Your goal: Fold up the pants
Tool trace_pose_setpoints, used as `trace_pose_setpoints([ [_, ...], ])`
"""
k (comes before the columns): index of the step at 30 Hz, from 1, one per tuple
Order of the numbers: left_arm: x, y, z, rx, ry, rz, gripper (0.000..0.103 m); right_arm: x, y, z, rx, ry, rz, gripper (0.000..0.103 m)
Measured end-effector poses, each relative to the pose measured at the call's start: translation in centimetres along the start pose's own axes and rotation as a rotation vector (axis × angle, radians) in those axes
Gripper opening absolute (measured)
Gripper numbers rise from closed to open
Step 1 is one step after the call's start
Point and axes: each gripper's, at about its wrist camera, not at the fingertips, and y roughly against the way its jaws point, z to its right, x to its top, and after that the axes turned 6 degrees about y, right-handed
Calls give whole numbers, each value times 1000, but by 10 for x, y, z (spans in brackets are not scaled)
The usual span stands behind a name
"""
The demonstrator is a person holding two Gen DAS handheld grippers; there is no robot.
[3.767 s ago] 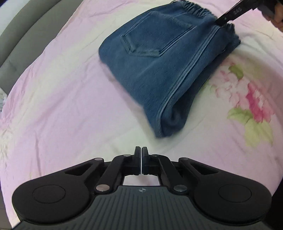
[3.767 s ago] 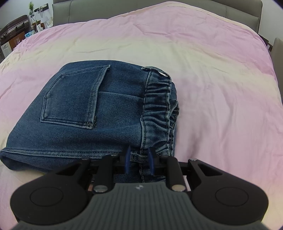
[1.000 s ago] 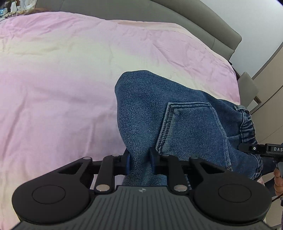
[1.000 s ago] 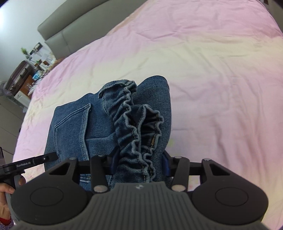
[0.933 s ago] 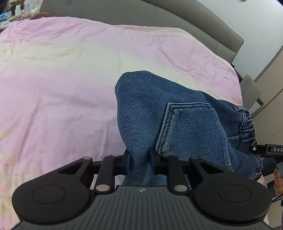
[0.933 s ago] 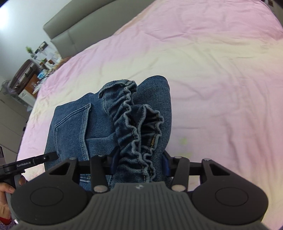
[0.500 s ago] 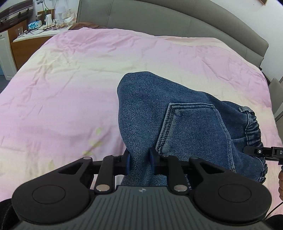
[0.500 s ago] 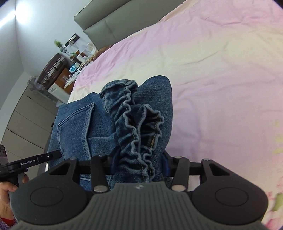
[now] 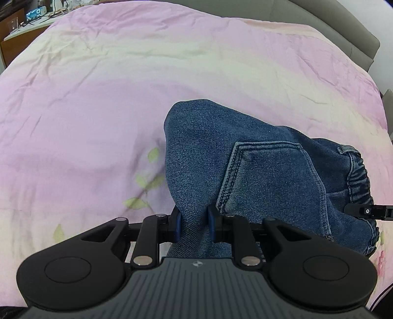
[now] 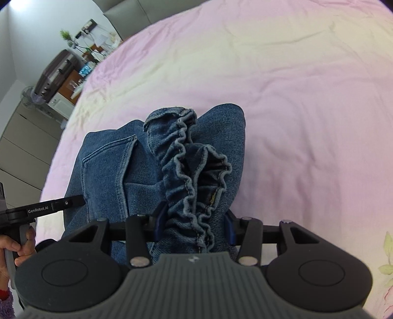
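The folded blue denim pants (image 9: 258, 171) hang between both grippers above the pink bed. My left gripper (image 9: 194, 224) is shut on the folded edge near the back pocket (image 9: 267, 176). My right gripper (image 10: 194, 224) is shut on the bunched elastic waistband (image 10: 189, 169). The right gripper's tip (image 9: 368, 211) shows at the right edge of the left wrist view. The left gripper's tip (image 10: 49, 207) and the hand holding it show at the left of the right wrist view. The pants (image 10: 118, 171) sag between the two grips.
A pink and cream bedsheet (image 9: 110, 86) with flower prints covers the bed below. A grey headboard (image 9: 343, 22) runs along the far side. A suitcase (image 10: 56, 71), a desk and cabinets stand beyond the bed's left edge.
Both grippers have closed on the pants and lifted them off the bed. Over the last second the views have swung, with the bed's far side and room furniture coming into sight; the grips are unchanged.
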Motion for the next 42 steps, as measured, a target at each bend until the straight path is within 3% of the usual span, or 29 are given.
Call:
trace_pose_setpoints([
  [9, -14, -27, -7, 8, -32, -5, 26, 5, -45, 21, -11, 54, -54, 45],
  [15, -14, -23, -2, 27, -17, -11, 29, 5, -58, 22, -12, 56, -48, 50],
  [17, -10, -19, 5, 55, -18, -11, 32, 7, -55, 24, -9, 32, -59, 54],
  [19, -10, -13, 12, 85, -16, -1, 37, 7, -47, 23, -24, 53, -60, 65],
  [21, -12, -4, 17, 132, -35, 20, 48, 11, -39, 16, -64, 102, -56, 75],
  [23, -15, 9, 26, 200, -64, 50, 51, 15, -24, 5, -89, 174, -37, 76],
  [29, -21, 70, 57, 250, -107, 163, 69, 19, 33, -41, -164, 400, 52, 82],
  [32, -26, 100, 83, 285, -142, 232, 75, 11, 75, -67, -197, 511, 159, 90],
  [35, -33, 127, 109, 283, -163, 295, 82, -3, 117, -86, -219, 594, 256, 91],
  [42, -71, 178, 173, 284, -258, 441, 90, -54, 214, -113, -185, 686, 471, 95],
])
